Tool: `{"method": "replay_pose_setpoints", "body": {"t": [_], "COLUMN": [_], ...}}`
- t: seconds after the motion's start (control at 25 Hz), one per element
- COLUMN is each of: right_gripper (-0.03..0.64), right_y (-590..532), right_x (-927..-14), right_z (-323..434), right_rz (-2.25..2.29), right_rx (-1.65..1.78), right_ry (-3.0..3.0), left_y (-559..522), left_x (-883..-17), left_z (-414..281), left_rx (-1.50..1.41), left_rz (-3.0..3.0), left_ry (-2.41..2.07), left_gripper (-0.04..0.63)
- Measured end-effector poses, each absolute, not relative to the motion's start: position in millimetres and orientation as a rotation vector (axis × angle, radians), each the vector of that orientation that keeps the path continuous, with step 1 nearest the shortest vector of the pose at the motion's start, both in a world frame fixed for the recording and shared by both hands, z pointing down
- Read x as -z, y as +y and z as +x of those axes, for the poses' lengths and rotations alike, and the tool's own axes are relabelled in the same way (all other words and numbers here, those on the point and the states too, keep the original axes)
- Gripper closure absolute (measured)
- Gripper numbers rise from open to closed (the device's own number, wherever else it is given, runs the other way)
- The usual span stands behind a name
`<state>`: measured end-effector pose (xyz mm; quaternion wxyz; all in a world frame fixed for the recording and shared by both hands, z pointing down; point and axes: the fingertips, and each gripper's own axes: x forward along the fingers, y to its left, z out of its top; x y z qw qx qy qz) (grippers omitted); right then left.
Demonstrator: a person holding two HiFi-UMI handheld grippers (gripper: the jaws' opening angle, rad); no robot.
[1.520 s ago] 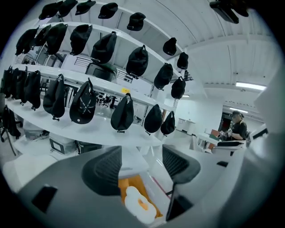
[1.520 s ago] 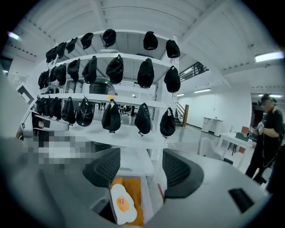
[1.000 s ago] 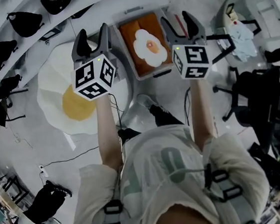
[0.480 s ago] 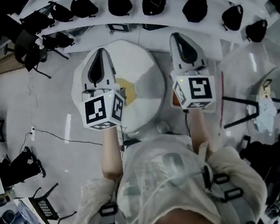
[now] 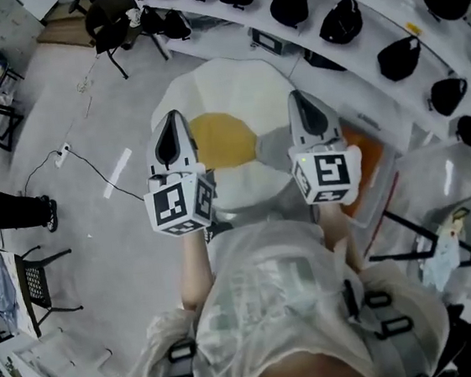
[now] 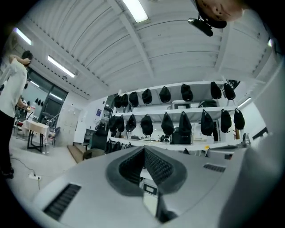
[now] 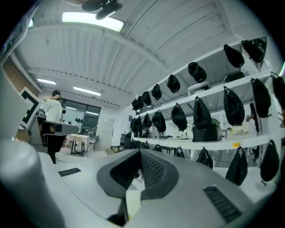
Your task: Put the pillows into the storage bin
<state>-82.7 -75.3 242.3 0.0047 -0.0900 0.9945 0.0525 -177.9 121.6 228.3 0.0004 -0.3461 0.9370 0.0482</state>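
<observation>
Left gripper [image 5: 169, 117] and right gripper [image 5: 296, 97] held out level, side by side, above floor. Left gripper view: jaws pressed together, nothing gripped. Right gripper view: jaws likewise closed tight, empty. Fried-egg pillow [image 5: 226, 136] lies flat on floor beneath both grippers, yolk showing between them. Storage bin [image 5: 386, 176] just right of that pillow, partly hidden behind right gripper's marker cube; orange pillow [image 5: 369, 153] already inside. Shelves of black bags [image 5: 343, 17] curve beyond fried-egg pillow and storage bin.
</observation>
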Motion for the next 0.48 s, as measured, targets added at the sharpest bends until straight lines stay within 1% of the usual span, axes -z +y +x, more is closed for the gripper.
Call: {"method": "replay_pose_setpoints", "body": {"t": [0.48], "right_gripper": [0.609], "right_y": [-69.2], "right_x": [-247.8], "right_z": [-91.2], "right_rz": [-0.188], "right_rx": [-0.160], "right_ry": [3.139], "left_y": [127.1], "left_x": [-228.4], "left_z": [-178.1], "left_rx": [-0.146], "left_rz": [-1.015], "left_ry": [2.969], "left_gripper": [0.589]}}
